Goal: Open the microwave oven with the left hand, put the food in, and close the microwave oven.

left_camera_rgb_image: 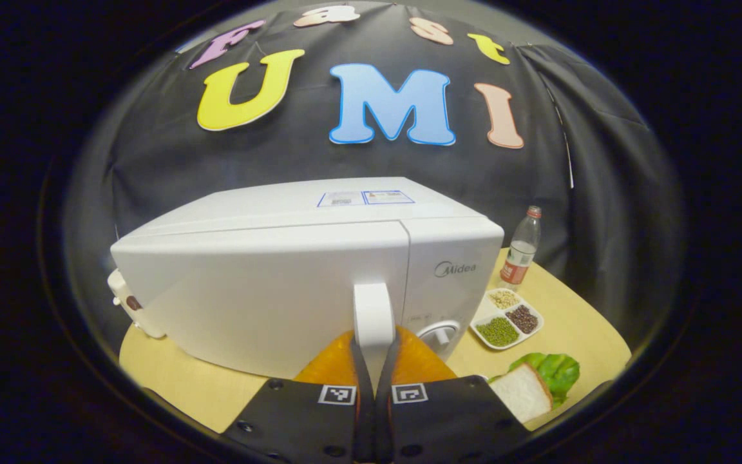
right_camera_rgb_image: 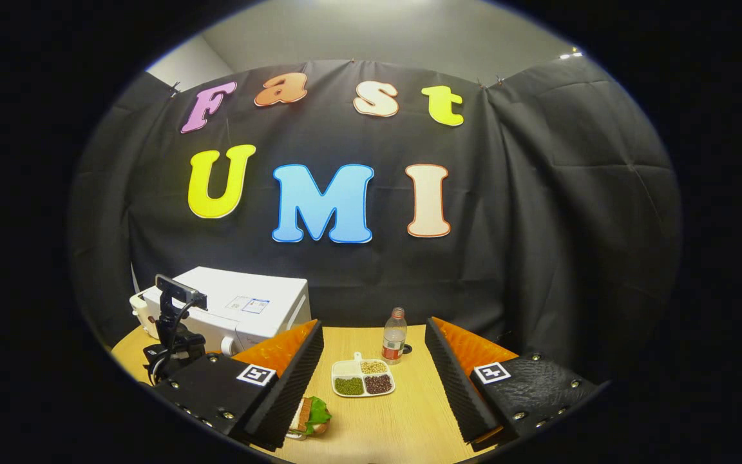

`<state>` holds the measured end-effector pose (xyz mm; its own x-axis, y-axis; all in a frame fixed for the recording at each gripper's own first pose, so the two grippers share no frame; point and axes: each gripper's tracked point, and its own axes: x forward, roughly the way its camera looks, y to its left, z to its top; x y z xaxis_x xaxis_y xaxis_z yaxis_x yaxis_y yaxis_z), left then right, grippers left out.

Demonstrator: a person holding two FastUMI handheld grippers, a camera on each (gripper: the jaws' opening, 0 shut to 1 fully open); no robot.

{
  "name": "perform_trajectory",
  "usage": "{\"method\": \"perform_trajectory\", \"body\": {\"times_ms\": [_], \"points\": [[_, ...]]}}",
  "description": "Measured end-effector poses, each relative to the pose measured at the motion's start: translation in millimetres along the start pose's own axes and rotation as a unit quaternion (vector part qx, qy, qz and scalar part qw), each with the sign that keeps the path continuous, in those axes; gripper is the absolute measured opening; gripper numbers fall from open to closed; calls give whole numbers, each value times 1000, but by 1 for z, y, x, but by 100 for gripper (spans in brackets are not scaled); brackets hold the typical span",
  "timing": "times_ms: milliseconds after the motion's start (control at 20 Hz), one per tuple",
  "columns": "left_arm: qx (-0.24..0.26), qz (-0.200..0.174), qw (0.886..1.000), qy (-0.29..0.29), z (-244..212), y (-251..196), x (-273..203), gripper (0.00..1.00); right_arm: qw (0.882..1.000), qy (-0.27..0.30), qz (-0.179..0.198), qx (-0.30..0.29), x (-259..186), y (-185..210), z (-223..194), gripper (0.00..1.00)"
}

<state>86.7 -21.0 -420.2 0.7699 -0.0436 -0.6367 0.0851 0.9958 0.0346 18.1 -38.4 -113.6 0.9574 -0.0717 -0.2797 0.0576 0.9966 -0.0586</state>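
The white microwave (left_camera_rgb_image: 268, 290) stands on the wooden table (left_camera_rgb_image: 577, 322) with its door against the body. My left gripper (left_camera_rgb_image: 374, 336) is shut on the door's upright white handle (left_camera_rgb_image: 373, 303), one finger on each side. The food, a sandwich of bread and lettuce (left_camera_rgb_image: 529, 386), lies on the table to the microwave's right. In the right gripper view the microwave (right_camera_rgb_image: 242, 306) is at the left, with the left gripper (right_camera_rgb_image: 174, 338) in front of it. My right gripper (right_camera_rgb_image: 374, 330) hangs open above the table, holding nothing, and the sandwich (right_camera_rgb_image: 310, 415) lies below its left finger.
A divided white plate of beans and grains (left_camera_rgb_image: 506, 319) (right_camera_rgb_image: 363, 379) sits right of the microwave, with a plastic bottle (left_camera_rgb_image: 520, 248) (right_camera_rgb_image: 395, 335) behind it. A small white object (left_camera_rgb_image: 129, 306) stands at the microwave's far left. The black cloth wall closes off the back.
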Motion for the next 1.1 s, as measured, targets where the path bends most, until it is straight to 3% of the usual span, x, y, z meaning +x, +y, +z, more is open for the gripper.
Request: {"method": "perform_trajectory", "body": {"times_ms": [150, 550, 1100], "points": [[3, -2, 1000, 11, -3, -1, -5, 6, 1000, -5, 2, 3, -1, 1, 2, 96], [20, -31, 999, 34, -45, 14, -96, 9, 999, 3, 33, 28, 0, 28, -4, 96], [29, -49, 996, 63, -96, 81, -207, 6, 997, 3, 77, 28, -18, 89, -8, 96]]}}
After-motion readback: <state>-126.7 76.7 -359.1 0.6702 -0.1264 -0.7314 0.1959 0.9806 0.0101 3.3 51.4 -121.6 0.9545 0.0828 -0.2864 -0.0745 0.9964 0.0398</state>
